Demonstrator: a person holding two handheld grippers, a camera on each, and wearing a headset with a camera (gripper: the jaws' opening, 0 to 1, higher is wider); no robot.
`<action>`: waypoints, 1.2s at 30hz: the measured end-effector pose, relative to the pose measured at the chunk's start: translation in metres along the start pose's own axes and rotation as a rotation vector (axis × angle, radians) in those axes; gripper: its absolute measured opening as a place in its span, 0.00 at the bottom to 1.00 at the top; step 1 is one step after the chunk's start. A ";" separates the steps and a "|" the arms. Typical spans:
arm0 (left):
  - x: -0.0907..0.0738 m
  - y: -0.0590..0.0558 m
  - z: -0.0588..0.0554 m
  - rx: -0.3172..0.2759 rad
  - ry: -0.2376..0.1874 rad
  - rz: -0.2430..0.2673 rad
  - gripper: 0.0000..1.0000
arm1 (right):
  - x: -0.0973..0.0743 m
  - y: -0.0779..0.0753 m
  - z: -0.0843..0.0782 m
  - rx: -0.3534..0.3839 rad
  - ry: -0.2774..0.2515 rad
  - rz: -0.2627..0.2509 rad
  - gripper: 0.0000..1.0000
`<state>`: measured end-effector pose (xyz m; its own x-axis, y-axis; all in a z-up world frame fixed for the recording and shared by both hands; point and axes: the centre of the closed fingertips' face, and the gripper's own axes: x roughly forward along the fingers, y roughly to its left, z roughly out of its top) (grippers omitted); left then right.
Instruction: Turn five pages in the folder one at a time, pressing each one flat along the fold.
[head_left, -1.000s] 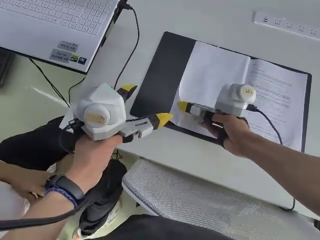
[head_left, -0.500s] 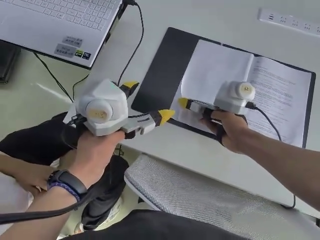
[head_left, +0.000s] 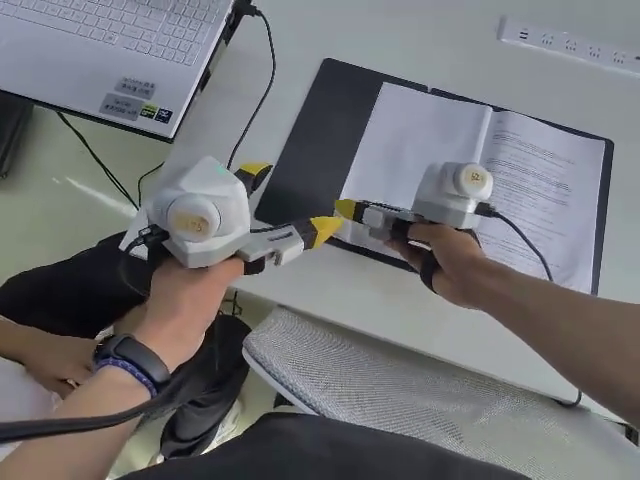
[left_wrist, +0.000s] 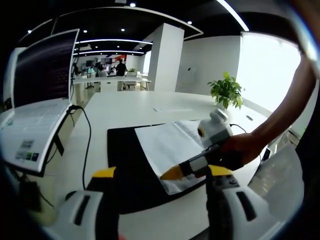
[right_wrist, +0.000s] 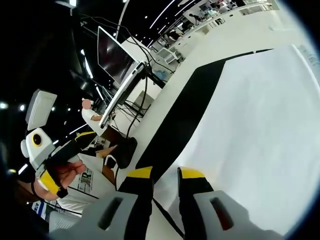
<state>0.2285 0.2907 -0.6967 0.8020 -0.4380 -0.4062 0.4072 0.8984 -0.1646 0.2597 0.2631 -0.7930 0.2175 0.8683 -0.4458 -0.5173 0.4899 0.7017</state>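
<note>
1. Head view: an open black folder (head_left: 318, 140) lies on the white table (head_left: 420, 35). A blank white page (head_left: 420, 140) lies left of the fold and a printed white page (head_left: 545, 185) lies right of it.
2. The right gripper (head_left: 347, 209), held in the right hand (head_left: 450, 262), points its yellow tips at the blank page's lower left corner, near the folder's front edge.
3. Right gripper view: its jaws stand close together with a narrow gap, over the page's edge. I cannot tell whether they pinch the paper.
4. The left gripper (head_left: 290, 200), in the left hand (head_left: 190, 295), hovers over the table's front edge, just left of the folder. Its jaws are spread wide and hold nothing.
5. The yellow tips of the two grippers are near each other but apart.
6. A white laptop (head_left: 110, 50) sits at the table's left, and a black cable (head_left: 268, 90) runs from it beside the folder. A white power strip (head_left: 570, 45) lies beyond the folder.
</note>
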 end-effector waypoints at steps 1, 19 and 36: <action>0.001 0.001 0.000 0.001 0.000 -0.002 0.70 | -0.001 0.002 0.001 -0.007 0.000 0.007 0.18; 0.067 -0.016 -0.007 0.084 0.023 -0.135 0.23 | -0.082 -0.023 0.044 -0.103 -0.156 -0.017 0.15; 0.113 -0.008 -0.090 0.264 0.237 -0.165 0.00 | -0.123 -0.093 0.047 -0.179 -0.101 -0.102 0.04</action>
<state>0.2767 0.2367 -0.8221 0.6058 -0.5278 -0.5953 0.6453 0.7636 -0.0204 0.3203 0.1147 -0.7773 0.3534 0.8227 -0.4452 -0.6250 0.5618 0.5419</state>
